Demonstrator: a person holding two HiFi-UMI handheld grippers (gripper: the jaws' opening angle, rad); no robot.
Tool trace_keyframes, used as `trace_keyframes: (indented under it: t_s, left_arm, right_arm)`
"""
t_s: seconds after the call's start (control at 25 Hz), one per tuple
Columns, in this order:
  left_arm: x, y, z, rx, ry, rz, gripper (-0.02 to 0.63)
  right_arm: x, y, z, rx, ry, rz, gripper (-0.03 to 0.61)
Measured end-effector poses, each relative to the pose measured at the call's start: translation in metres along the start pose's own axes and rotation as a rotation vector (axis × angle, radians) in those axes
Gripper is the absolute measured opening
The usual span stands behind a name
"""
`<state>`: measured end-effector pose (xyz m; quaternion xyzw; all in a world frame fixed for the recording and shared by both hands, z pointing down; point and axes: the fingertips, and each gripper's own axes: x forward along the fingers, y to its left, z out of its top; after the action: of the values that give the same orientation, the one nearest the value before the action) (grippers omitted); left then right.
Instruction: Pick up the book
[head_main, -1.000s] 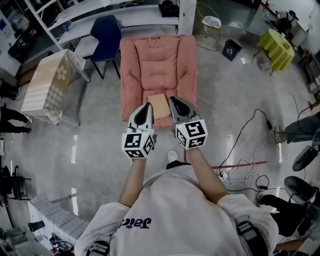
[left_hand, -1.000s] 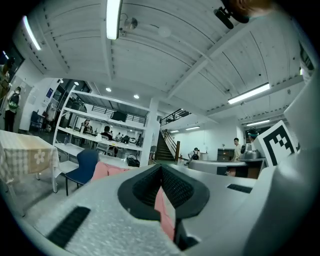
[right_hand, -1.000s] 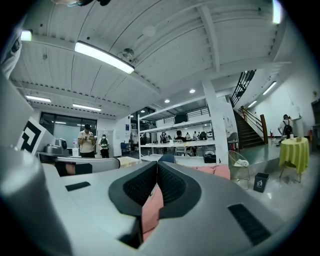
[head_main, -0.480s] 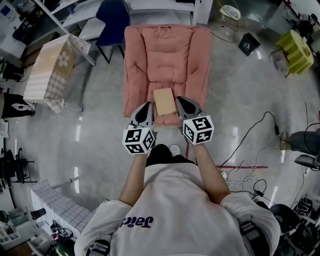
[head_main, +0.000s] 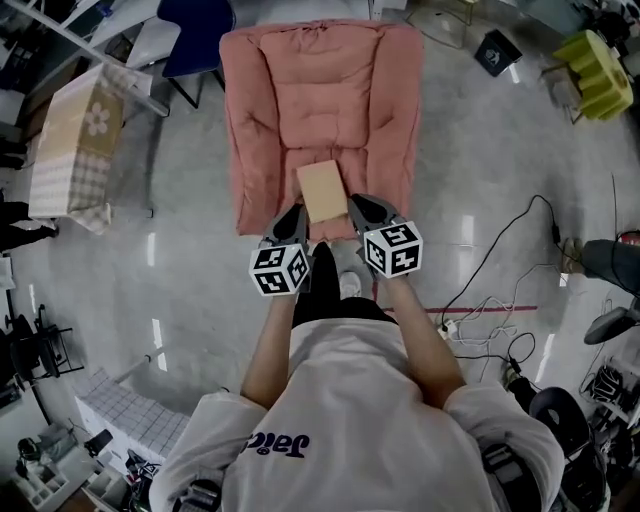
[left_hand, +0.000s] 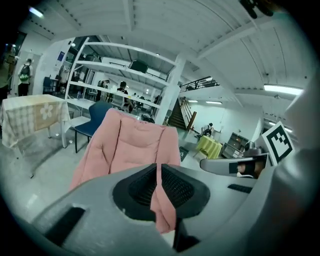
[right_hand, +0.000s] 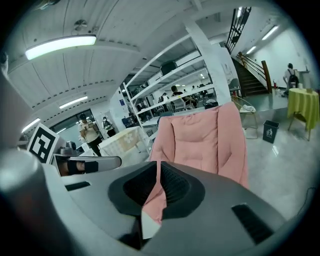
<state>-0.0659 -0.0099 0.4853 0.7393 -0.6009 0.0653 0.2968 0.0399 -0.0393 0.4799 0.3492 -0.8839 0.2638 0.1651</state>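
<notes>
A tan book (head_main: 322, 190) lies flat at the front of the seat of a pink padded chair (head_main: 320, 90). In the head view my left gripper (head_main: 293, 220) is shut, its tip just left of the book's near corner. My right gripper (head_main: 357, 208) is shut too, its tip at the book's near right corner. Whether either tip touches the book I cannot tell. In the left gripper view the shut left gripper (left_hand: 159, 170) points at the pink chair (left_hand: 130, 145). The shut right gripper (right_hand: 159, 167) faces the same chair (right_hand: 205, 135). Nothing sits between either pair of jaws.
A table with a checked cloth (head_main: 70, 140) stands at the left and a blue chair (head_main: 195, 25) behind it. A yellow-green table (head_main: 590, 70) and a black bin (head_main: 497, 50) are at the far right. Cables (head_main: 490, 300) trail over the floor at the right.
Both grippers have sunk and moved forward side by side, towards the front edge of the seat, so their tips now flank the book's near end. Both stayed shut.
</notes>
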Motion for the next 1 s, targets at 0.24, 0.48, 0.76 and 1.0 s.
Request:
trace_keyframes:
  t_s: [0.24, 0.48, 0.76, 1.0]
  left_arm:
    - [0.069, 0.056, -0.049, -0.077, 0.172, 0.000, 0.018]
    - [0.138, 0.108, -0.127, -0.154, 0.391, -0.023, 0.131]
    - [0.199, 0.160, -0.194, -0.276, 0.522, -0.013, 0.175]
    - [0.234, 0.194, -0.244, -0.417, 0.584, -0.008, 0.240]
  right_arm:
    - [0.067, -0.048, -0.041, 0.050, 0.128, -0.053, 0.017]
    - [0.136, -0.089, -0.096, 0.074, 0.273, -0.047, 0.017]
    - [0.207, -0.132, -0.179, 0.187, 0.441, -0.039, 0.149]
    - [0.254, -0.168, -0.246, 0.237, 0.562, -0.048, 0.248]
